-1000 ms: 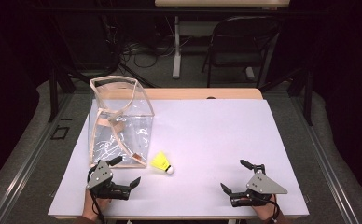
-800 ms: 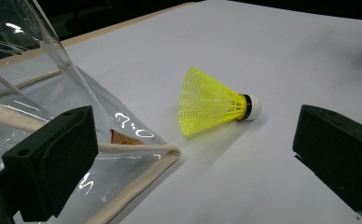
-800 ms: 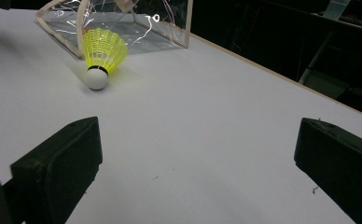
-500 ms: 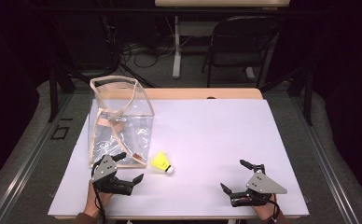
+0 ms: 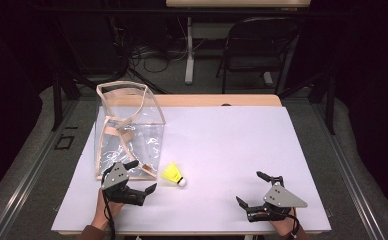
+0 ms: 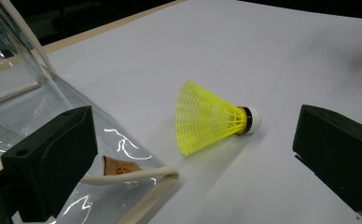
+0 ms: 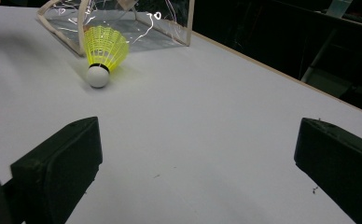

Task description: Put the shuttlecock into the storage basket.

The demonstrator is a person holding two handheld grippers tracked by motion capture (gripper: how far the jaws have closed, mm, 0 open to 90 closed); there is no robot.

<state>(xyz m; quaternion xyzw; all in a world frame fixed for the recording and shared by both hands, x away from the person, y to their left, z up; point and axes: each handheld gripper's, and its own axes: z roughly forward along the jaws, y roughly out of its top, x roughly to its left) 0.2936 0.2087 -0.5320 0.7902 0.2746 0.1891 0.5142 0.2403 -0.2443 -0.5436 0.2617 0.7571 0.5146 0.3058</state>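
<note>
A yellow shuttlecock (image 5: pixel 173 174) with a white cork tip lies on its side on the white table (image 5: pixel 222 140), just right of a clear plastic bag (image 5: pixel 128 132) with beige trim. My left gripper (image 5: pixel 141 176) is open at the bag's front corner, a short way left of the shuttlecock. In the left gripper view the shuttlecock (image 6: pixel 215 117) lies ahead between the wide-apart jaws, with the bag's edge (image 6: pixel 137 175) at the left. My right gripper (image 5: pixel 249 189) rests open near the front right edge. Its view shows the shuttlecock (image 7: pixel 103 53) far off, before the bag (image 7: pixel 123 18).
A folding chair (image 5: pixel 257 47) and a table leg (image 5: pixel 189 50) stand on the floor beyond the table's far edge. Cables (image 5: pixel 147 52) lie on the floor there. The person's hands hold both grippers at the near edge.
My left gripper has moved forward and slightly right, nearer the shuttlecock and the bag's front corner. The right gripper and the shuttlecock have stayed put.
</note>
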